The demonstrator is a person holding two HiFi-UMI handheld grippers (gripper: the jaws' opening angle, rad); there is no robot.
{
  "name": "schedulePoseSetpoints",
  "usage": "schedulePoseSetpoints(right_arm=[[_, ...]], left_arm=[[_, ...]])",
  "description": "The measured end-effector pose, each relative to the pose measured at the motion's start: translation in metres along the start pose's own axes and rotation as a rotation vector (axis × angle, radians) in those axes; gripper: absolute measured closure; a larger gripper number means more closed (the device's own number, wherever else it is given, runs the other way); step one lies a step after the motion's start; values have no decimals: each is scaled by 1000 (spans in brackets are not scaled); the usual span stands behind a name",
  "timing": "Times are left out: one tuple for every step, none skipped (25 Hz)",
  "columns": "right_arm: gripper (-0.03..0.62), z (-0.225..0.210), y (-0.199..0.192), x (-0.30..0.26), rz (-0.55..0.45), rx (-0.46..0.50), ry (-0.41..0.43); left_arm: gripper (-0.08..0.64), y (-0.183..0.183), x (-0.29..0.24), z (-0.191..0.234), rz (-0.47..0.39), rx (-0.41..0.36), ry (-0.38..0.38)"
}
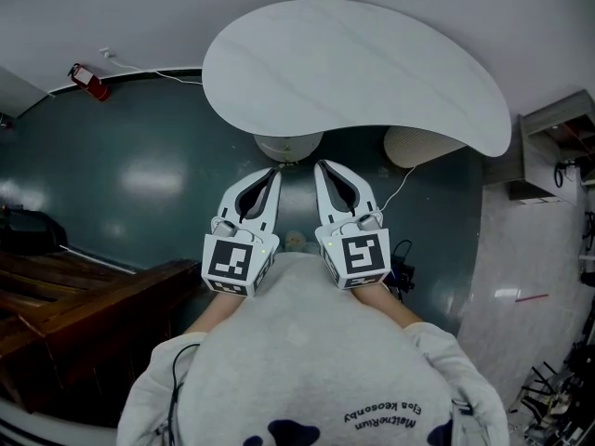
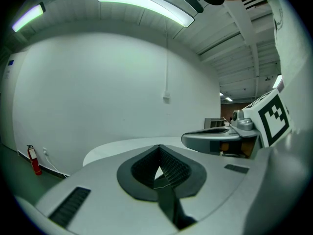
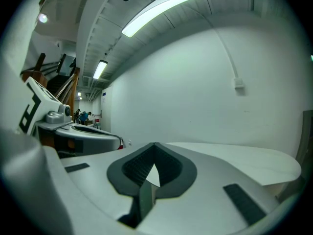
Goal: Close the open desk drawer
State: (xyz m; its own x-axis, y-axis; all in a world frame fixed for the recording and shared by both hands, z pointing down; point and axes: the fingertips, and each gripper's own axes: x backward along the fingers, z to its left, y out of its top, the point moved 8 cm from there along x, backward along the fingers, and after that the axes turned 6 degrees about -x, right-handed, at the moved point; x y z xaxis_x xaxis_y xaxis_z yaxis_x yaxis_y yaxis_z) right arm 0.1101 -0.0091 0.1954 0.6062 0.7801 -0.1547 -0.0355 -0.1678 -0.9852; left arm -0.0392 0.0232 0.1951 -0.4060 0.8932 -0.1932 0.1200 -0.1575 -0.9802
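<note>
white two-jaw left gripper [image 1: 272,171] and right gripper [image 1: 322,166] side by side, both clenched empty, tips together. white rounded tabletop [image 1: 372,72] just ahead of both. dark brown wooden furniture [image 1: 84,295] off left. drawer shows in no view.

We are looking at a white rounded tabletop [image 1: 353,72] just ahead of the left gripper [image 1: 271,171], a red fire extinguisher [image 1: 88,81] well to its left, and a dark green floor [image 1: 139,175] spreading below.

White, faintly marbled rounded tabletop [image 1: 353,72], glossy dark teal floor [image 1: 139,184]. Light grey left tool [image 1: 272,172] and right tool [image 1: 322,165], both with black-and-white square markers [image 1: 232,260]. Little red fire extinguisher [image 1: 88,80].
</note>
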Motion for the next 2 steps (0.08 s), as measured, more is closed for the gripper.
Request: schedulePoseSetpoints(right_arm=[[577,-2,0,-1,-1,-2,-2],[577,-5,0,-2,-1,-5,-5]], left_arm=[[552,0,-2,0,-1,-2,-1],[552,0,-3,-1,-1,-4,-2]])
